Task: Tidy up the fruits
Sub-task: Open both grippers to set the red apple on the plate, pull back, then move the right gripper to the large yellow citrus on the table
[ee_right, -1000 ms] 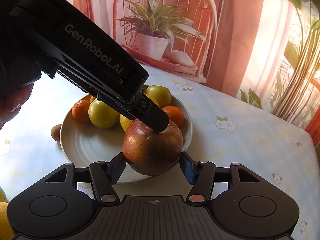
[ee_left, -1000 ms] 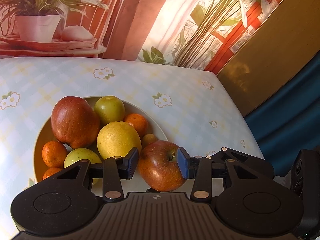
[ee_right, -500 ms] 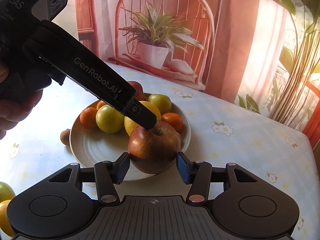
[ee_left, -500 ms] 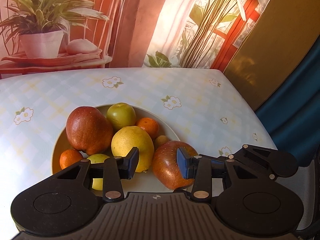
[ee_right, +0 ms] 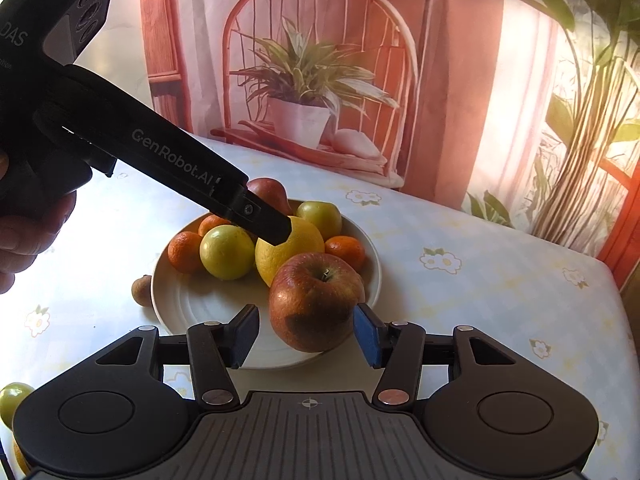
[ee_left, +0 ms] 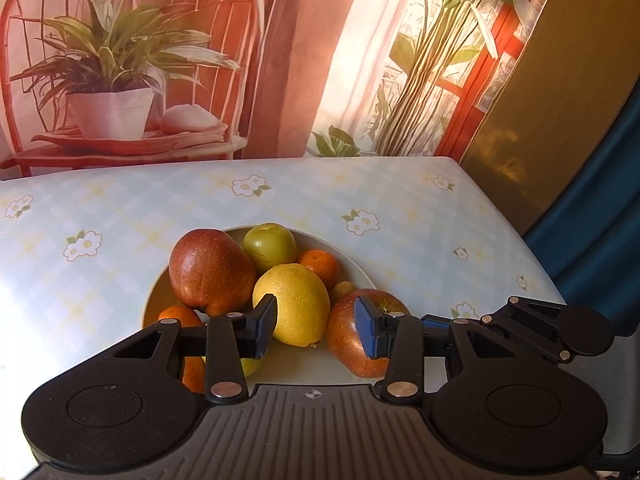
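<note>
A white plate [ee_right: 192, 308] holds a big red apple [ee_left: 212, 272], a yellow citrus [ee_right: 292, 248], green fruits [ee_right: 226, 252] and mandarins [ee_right: 346, 250]. A second red apple [ee_right: 316, 300] rests at the plate's near rim. My right gripper [ee_right: 306, 336] is open just short of it; the apple lies past the pads, close to the right one. My left gripper [ee_left: 316, 328] is open and empty, hovering above the plate. In the right wrist view its black fingers [ee_right: 272, 230] hang over the yellow citrus.
A small brown fruit [ee_right: 142, 290] lies on the flowered tablecloth [ee_right: 480, 304] left of the plate. A green fruit [ee_right: 12, 400] sits at the near left corner. A person's hand [ee_right: 28, 240] holds the left gripper. A printed backdrop stands behind the table.
The right gripper has drawn back and up from the red apple, which stays on the plate. The left gripper has lifted away from that apple and now hangs over the yellow citrus.
</note>
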Motion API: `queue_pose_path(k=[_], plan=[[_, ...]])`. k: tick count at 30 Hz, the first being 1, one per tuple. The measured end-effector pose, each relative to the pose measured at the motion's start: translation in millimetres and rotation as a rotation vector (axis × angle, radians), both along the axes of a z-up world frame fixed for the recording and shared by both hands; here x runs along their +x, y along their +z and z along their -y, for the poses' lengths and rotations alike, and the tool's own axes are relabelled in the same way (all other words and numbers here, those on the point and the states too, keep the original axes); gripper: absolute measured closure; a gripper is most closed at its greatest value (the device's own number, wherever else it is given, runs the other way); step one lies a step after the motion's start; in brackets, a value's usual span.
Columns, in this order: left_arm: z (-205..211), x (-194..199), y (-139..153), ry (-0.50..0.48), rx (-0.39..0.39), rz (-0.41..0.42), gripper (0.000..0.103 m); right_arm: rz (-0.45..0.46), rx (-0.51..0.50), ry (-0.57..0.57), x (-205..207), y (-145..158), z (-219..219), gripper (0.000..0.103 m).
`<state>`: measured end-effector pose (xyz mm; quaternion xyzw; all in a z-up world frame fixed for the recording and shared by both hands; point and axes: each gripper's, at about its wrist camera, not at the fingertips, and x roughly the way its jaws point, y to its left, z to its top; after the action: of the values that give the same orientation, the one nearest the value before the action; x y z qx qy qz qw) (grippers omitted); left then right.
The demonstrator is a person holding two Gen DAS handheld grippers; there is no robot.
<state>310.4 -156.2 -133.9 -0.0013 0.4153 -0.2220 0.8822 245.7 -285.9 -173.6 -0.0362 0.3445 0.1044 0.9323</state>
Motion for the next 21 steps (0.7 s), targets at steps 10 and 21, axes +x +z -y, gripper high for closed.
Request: queue_pose_path(k=[10,21], plan=[[-37.9,-48.9,24.9,0.032,0.106,0.155,0.053,0.051,0.074,-0.057,-30.3,14.8,-9.3,0.054],[-101.6,-111.2,26.6,0.163,0.092,0.178,0.053,0.061,0.170,-0.102,-71.6,7.8,-40.3,0.054]])
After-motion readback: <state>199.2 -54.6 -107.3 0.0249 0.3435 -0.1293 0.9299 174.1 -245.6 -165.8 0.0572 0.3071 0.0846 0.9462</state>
